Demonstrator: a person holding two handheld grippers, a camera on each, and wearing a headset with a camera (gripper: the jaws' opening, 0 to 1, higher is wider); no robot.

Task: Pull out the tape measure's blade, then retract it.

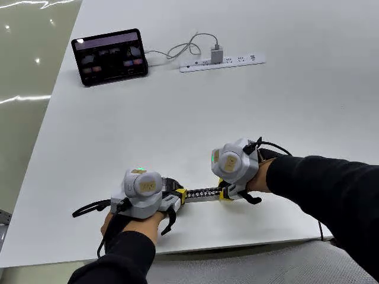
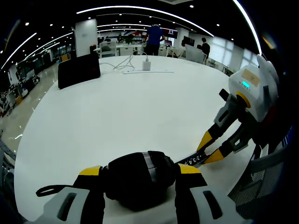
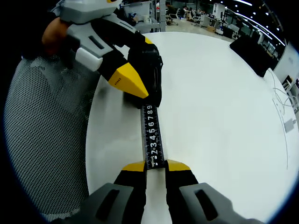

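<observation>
Jaws closed: left gripper (image 2: 140, 170) grips tape measure (image 2: 139, 185), right gripper (image 3: 156, 165) pinches blade (image 3: 150, 133).

The tape measure (image 1: 171, 185) lies at the near edge of the table (image 1: 177, 118), between the jaws of the left gripper (image 2: 140, 170). Its blade (image 1: 201, 193) runs right to the right gripper (image 3: 155, 165), which pinches its tip. Far behind, a tablet (image 1: 110, 56) stands left of a power strip (image 1: 222, 61).

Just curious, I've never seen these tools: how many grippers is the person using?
2. The left gripper clamps the tape measure's case near the table's front edge. The right gripper pinches the blade by its end, just beside it.
</observation>
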